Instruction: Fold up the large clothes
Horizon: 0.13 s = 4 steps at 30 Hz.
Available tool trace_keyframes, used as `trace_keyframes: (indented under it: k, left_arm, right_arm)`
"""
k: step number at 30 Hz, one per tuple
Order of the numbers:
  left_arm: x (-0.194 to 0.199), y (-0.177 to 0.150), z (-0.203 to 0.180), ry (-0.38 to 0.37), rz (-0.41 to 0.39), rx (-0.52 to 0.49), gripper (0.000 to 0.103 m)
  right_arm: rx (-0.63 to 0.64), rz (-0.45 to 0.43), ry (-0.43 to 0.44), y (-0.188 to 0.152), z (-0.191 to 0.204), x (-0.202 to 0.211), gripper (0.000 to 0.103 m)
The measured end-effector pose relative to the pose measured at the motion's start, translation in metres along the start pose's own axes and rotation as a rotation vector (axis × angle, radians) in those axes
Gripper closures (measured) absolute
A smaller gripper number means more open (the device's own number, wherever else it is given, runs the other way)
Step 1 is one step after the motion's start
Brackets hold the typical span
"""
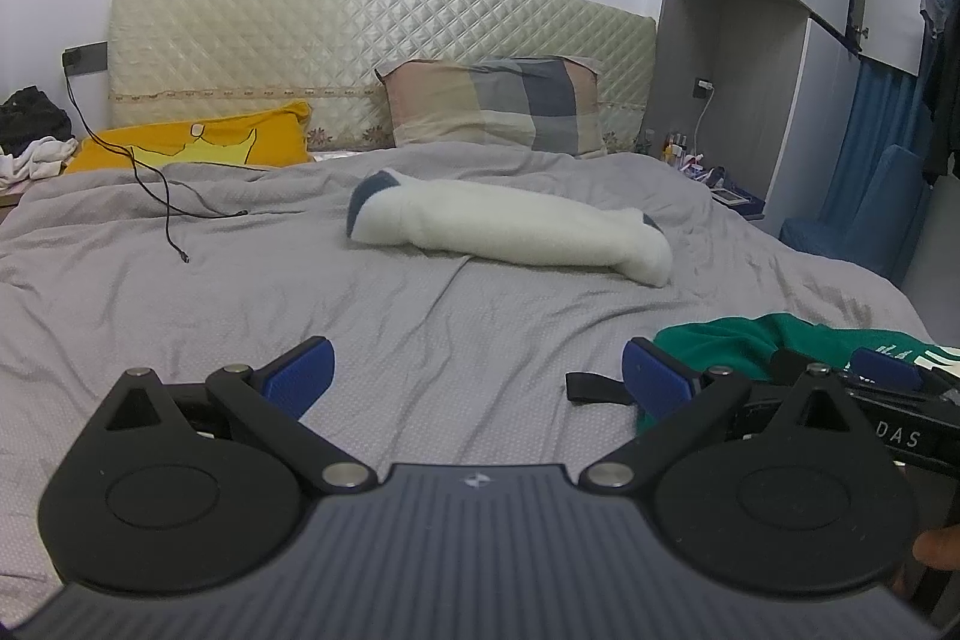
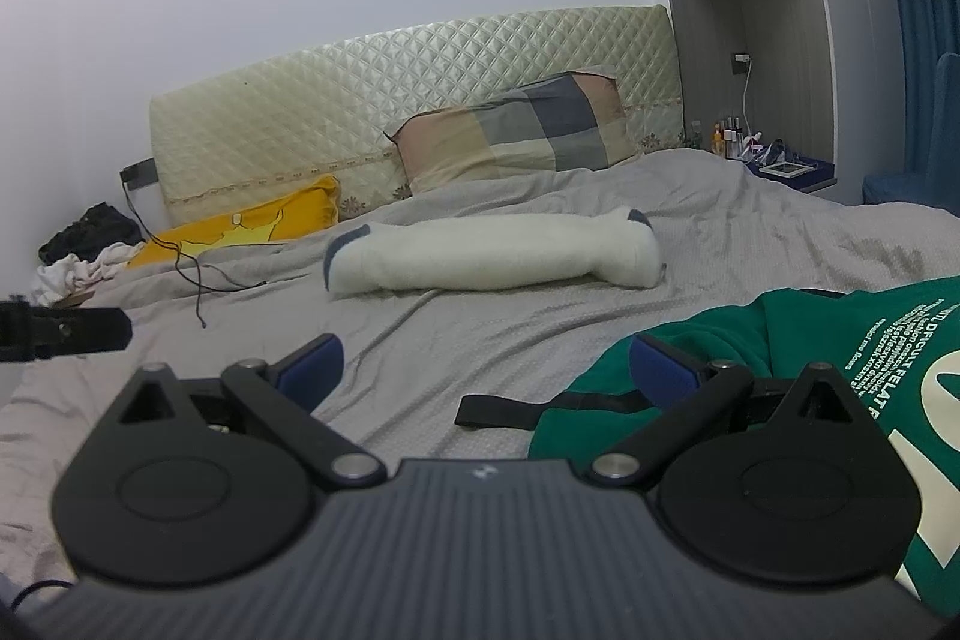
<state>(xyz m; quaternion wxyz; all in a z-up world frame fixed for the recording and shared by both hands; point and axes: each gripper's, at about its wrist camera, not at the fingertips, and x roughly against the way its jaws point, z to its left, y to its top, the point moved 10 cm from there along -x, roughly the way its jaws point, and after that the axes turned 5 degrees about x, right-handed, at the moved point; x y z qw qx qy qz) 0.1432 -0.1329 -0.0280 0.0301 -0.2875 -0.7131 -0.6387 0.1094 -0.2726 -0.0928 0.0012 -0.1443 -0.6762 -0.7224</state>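
A green garment (image 2: 804,340) with white print lies crumpled on the grey bed sheet (image 2: 480,316) at the right. In the left wrist view it is the green heap (image 1: 750,346) at the right edge. A black strap (image 2: 510,409) sticks out from under it to the left. My right gripper (image 2: 492,367) is open, its right blue fingertip (image 2: 663,370) over the garment's left edge, with sheet and strap between the fingers. My left gripper (image 1: 480,379) is open over bare sheet, just left of the garment, and holds nothing.
A white rolled bolster with navy ends (image 1: 510,226) lies across the middle of the bed. Behind it are a plaid pillow (image 1: 492,103), a yellow pillow (image 1: 198,142) and the quilted headboard. A black cable (image 1: 168,202) trails at the left. A cluttered bedside table (image 1: 720,187) stands far right.
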Motion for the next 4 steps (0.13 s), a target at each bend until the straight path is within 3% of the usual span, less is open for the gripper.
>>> trace_keyframes:
  k: [4]
  left_arm:
    - [0.0004,0.0002,0.0005,0.001,-0.003,-0.009,0.0]
  right_arm:
    - [-0.001,0.001,-0.001,-0.0002,0.0003,0.0004,0.0]
